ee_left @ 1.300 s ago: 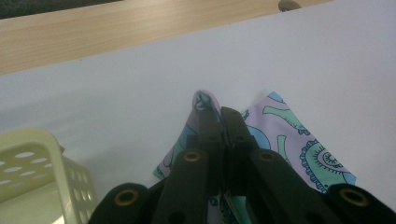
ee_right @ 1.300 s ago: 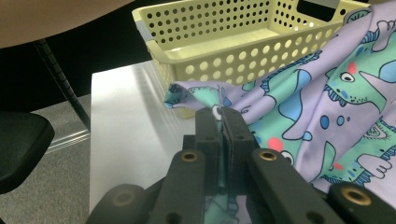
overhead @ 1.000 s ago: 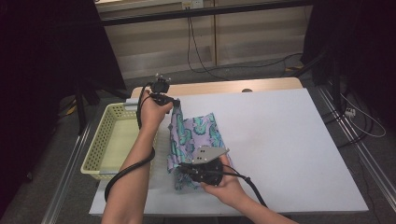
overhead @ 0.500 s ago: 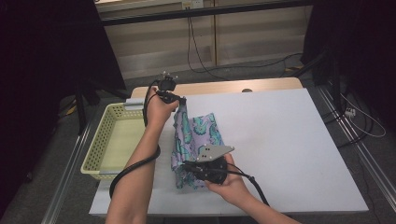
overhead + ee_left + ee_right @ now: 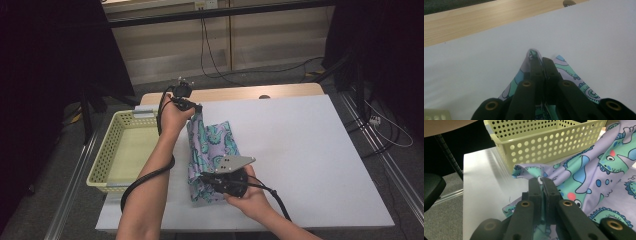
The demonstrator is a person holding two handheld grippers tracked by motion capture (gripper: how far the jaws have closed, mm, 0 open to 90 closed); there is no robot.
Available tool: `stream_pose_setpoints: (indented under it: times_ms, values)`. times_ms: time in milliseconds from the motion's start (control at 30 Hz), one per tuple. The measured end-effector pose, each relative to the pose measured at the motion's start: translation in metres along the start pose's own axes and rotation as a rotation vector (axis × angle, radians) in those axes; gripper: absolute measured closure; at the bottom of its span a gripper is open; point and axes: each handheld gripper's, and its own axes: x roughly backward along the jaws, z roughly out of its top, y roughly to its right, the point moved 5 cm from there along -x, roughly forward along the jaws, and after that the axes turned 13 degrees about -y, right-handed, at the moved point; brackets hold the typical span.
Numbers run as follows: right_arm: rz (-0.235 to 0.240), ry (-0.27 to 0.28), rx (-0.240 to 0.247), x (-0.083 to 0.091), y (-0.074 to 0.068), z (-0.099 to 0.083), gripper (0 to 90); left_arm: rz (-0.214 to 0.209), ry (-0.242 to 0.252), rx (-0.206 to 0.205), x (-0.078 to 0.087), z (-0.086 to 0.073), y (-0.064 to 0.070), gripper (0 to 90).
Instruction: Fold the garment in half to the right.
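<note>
High view is showing a soft lilac cloth printed with teal dinosaurs (image 5: 212, 155) lying on the smooth white table (image 5: 310, 160), just beside a perforated pale yellow plastic basket (image 5: 122, 150). The left tongs (image 5: 196, 109) are pinching the cloth's far corner, raising it off the table. The right tongs (image 5: 206, 178) are clamping its crumpled near edge, both pairs closed tight on fabric.

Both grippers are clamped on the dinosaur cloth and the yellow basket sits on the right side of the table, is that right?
Not quite. Both the left gripper and the right gripper are clamped on the dinosaur cloth, but the yellow basket sits at the table's left side, as the high view shows.
</note>
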Motion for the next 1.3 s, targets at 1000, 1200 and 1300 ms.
stream_pose_setpoints:
  times_ms: [1000,1200,1300]
  values:
    - [-0.019,-0.013,-0.019,0.008,0.012,-0.01,87.2,-0.012,0.027,-0.055,-0.018,0.002,0.006,87.9]
    - [-0.018,-0.019,-0.03,0.011,0.015,-0.014,87.2,-0.022,0.025,-0.065,-0.021,0.003,0.008,87.6]
    - [-0.021,-0.019,-0.033,0.013,0.016,-0.015,87.2,-0.022,0.029,-0.068,-0.022,0.004,0.009,87.6]
